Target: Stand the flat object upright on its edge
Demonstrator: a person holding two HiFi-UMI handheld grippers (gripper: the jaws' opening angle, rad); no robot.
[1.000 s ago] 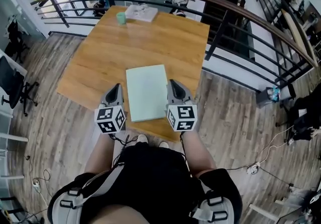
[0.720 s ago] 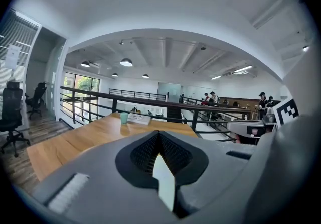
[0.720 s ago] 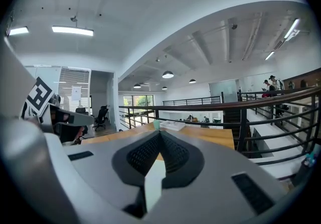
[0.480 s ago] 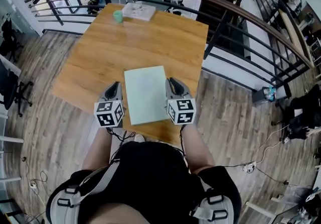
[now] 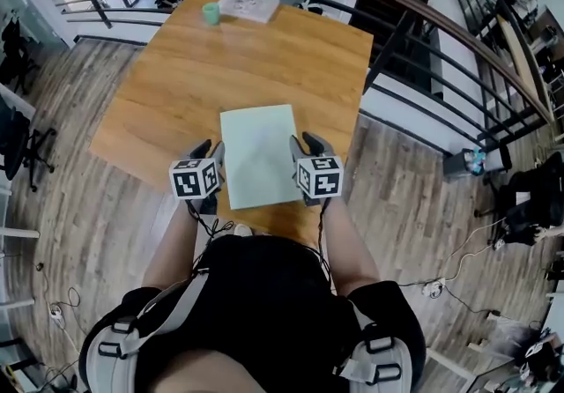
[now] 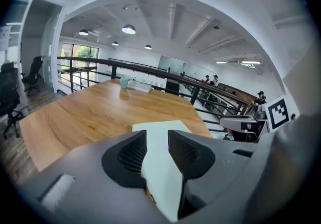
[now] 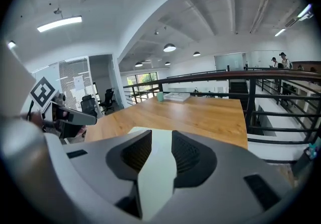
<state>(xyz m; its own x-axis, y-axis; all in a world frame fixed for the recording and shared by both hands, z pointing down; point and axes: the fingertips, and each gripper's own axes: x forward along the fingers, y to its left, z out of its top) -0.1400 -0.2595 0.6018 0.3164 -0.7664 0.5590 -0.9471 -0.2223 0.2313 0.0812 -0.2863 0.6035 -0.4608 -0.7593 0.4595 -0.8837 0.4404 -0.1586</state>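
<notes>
On the table (image 5: 176, 83), left tool (image 5: 211, 155) and right tool (image 5: 305, 146), just opened, straddle the board (image 5: 257, 153).

We see the board (image 5: 257, 156) on the bench (image 5: 176, 92), left gripper (image 5: 214, 153) at its left side, right gripper (image 5: 302, 144) at its right.

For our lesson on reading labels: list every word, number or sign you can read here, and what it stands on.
No text can be read.
On the left marker cube and the right marker cube: black-and-white square patterns, no letters.
On the pale green board: blank.
On the papers at the far end of the table: print too small to read.
</notes>
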